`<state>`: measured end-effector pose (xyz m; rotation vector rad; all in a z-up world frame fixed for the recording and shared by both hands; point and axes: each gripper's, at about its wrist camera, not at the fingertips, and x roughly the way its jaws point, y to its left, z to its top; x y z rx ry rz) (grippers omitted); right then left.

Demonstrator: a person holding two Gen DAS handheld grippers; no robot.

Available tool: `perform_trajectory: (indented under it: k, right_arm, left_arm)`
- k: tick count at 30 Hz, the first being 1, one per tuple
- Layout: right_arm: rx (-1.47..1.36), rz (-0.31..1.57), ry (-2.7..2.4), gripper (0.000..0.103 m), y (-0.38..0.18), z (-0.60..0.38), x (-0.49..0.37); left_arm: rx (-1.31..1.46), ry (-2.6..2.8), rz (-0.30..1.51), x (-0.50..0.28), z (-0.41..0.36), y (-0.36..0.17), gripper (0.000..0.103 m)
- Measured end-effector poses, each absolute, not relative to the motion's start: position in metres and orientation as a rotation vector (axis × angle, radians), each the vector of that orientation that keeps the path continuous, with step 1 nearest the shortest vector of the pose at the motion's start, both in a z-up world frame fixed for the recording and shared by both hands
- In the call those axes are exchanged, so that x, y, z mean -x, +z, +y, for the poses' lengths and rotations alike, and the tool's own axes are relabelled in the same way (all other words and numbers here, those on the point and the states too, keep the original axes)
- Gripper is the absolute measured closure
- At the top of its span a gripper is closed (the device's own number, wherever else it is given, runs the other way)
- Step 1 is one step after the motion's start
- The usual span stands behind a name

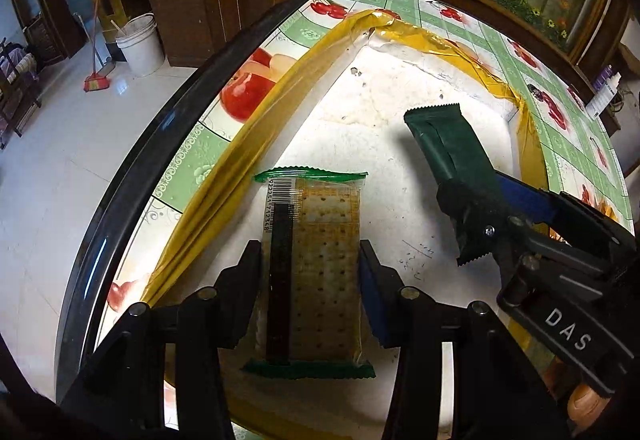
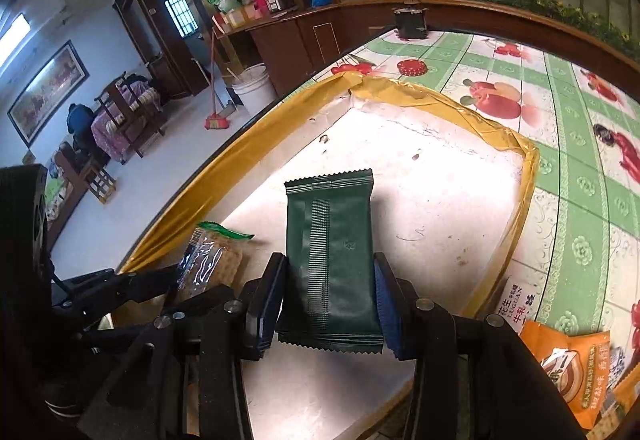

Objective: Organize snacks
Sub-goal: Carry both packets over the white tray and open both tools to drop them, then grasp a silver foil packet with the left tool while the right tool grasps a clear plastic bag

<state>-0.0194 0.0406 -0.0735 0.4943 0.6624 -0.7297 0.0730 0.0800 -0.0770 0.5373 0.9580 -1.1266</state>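
Slippage is your main risk right now, because both packets are held only by their soft wrapper sides. Your left gripper (image 1: 311,276) is closed on the cracker packet (image 1: 310,268), pads pressing its long edges, and the packet sits over the white tray floor (image 1: 400,88) near the gold-taped rim (image 1: 256,128). Your right gripper (image 2: 330,304) is clamped on the dark green packet (image 2: 332,260) low down, so most of its length sticks out unsupported above the same tray.

Squeeze harder and you probably crush the crackers; squeeze less and the glossy film may slide out, the green one first, since it is gripped near one end and can pivot. Your two tools are close together over the tray, so a careless swing could knock one packet with the other gripper's fingers. Watch the raised taped rim too: a low pass may snag a packet's crimped end. An orange snack bag (image 2: 576,372) lies outside the tray on the fruit-print tablecloth (image 2: 580,200), not yet sorted.
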Motion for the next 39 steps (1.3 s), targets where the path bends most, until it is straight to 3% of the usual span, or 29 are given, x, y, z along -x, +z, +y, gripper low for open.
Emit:
perform_trajectory:
  k: [9,12,14,18,27,39]
  right_arm:
    - [-0.486,0.620,-0.723,0.056,-0.053,0.055,0.035]
    - [-0.475,0.562,-0.746,0.048,-0.033,0.073,0.066]
    - [-0.472,0.527,-0.772,0.042,-0.024,0.086,0.093]
    - [-0.477,0.476,-0.846,0.040,-0.017,0.111,0.152]
    - [-0.549,0.455,-1.039,0.038,-0.042,0.163,0.273]
    - [-0.613,0.434,-1.189,0.035,-0.074,0.201,0.362]
  left_arm:
    - [-0.483,-1.120,0.928,-0.072,0.095,-0.052,0.056]
    - [-0.449,-1.156,0.901,-0.062,0.106,-0.033,0.046]
    - [-0.437,-1.187,0.882,-0.050,0.112,-0.023,0.044]
    - [-0.450,-1.271,0.857,-0.017,0.118,-0.012,0.040]
    - [-0.582,-1.425,0.857,0.077,0.128,-0.030,0.040]
    - [-0.724,-1.602,0.844,0.162,0.143,-0.044,0.040]
